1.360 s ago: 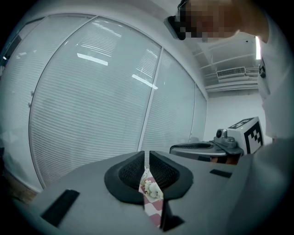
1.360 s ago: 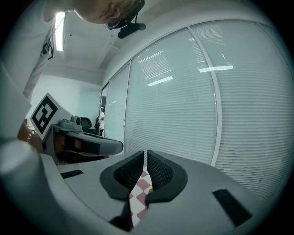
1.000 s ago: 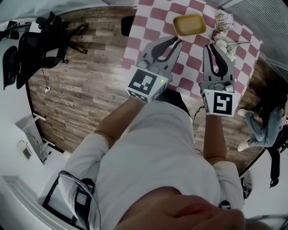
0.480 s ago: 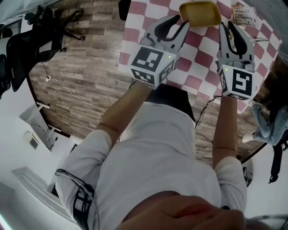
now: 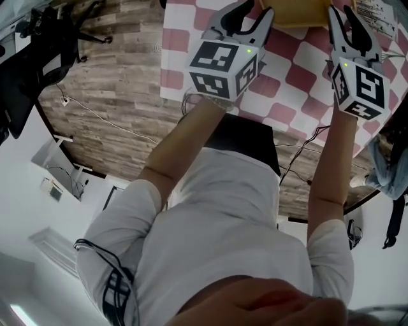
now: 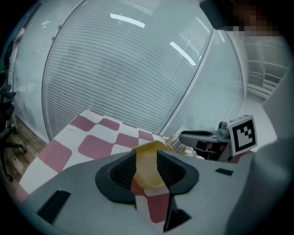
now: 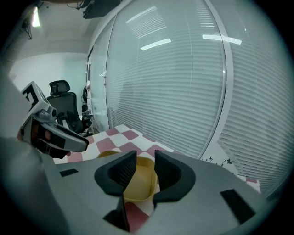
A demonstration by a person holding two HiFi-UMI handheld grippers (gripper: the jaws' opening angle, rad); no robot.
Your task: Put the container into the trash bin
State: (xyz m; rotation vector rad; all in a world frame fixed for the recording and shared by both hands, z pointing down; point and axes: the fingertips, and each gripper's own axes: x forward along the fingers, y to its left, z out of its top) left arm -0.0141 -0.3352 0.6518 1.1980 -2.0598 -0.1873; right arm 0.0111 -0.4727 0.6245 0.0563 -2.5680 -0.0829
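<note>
The yellow container lies on the red-and-white checked table, cut off by the top edge of the head view. My left gripper is just left of it and my right gripper just right of it. Both pairs of jaws are opening. In the left gripper view the container shows through the gap of the left gripper, a little ahead of the pads. The right gripper view shows the container's bowl behind the right gripper. No pad presses on it.
Printed packets lie at the table's far right. A dark shape sits under the table's near edge; what it is I cannot tell. An office chair and a cable are on the wood floor. A person's sleeve is at the right.
Both grippers have moved forward and down towards the table, reaching either side of the yellow container. Their jaws, shut a second ago, now stand apart.
</note>
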